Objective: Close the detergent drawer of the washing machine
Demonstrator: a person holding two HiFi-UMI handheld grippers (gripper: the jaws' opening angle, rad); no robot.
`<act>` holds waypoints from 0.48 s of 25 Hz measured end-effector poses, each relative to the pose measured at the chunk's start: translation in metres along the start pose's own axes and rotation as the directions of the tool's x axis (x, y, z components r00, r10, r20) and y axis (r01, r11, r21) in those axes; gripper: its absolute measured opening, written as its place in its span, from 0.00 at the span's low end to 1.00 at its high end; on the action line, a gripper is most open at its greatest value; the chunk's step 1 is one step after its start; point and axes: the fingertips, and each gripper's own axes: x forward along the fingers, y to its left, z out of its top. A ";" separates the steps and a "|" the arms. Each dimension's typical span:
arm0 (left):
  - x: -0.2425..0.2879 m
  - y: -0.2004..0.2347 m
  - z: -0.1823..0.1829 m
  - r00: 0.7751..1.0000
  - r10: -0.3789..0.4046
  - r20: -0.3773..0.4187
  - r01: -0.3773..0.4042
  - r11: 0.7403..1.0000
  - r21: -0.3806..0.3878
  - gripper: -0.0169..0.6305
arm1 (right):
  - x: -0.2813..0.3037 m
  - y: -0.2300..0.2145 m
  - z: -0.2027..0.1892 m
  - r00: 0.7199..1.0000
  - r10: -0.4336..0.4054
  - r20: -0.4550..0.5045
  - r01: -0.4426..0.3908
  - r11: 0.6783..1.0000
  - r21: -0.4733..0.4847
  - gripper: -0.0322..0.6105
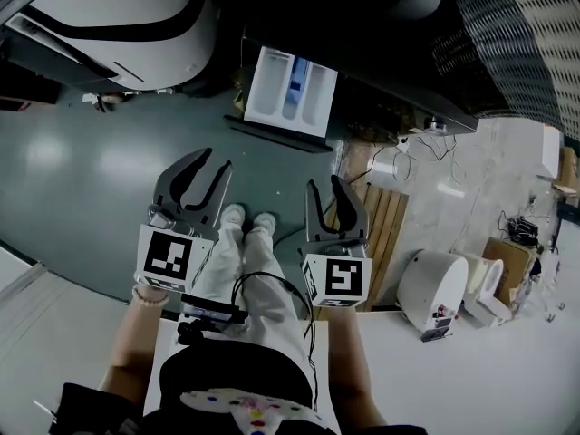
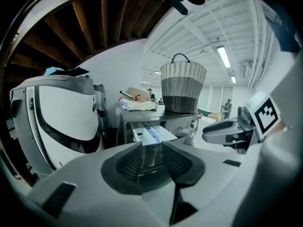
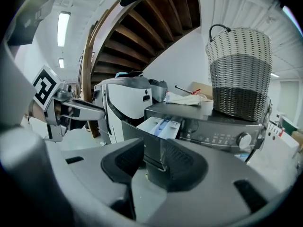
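Note:
The detergent drawer point(image 1: 290, 93) stands pulled out of the dark washing machine point(image 1: 381, 71); it is white with a blue middle compartment. Both grippers hang short of it, with floor between. My left gripper point(image 1: 201, 172) is open and holds nothing. My right gripper point(image 1: 333, 198) is also open and holds nothing. In the left gripper view the drawer point(image 2: 150, 132) shows beyond the parted jaws of the left gripper point(image 2: 152, 157). In the right gripper view the drawer point(image 3: 158, 125) juts out left of the control panel point(image 3: 222, 138), ahead of the right gripper point(image 3: 152, 159).
A wicker basket point(image 3: 239, 72) and a crumpled cloth point(image 3: 184, 98) sit on top of the washing machine. A large white appliance point(image 1: 118, 16) stands to its left. A small white device point(image 1: 435, 293), boxes and cables point(image 1: 521, 229) lie on the floor at right.

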 end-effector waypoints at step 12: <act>0.038 0.017 -0.042 0.999 0.022 -0.033 -0.022 1.000 -0.003 0.23 | 0.033 -0.011 -0.048 0.997 -0.047 -0.056 0.048 0.999 0.015 0.26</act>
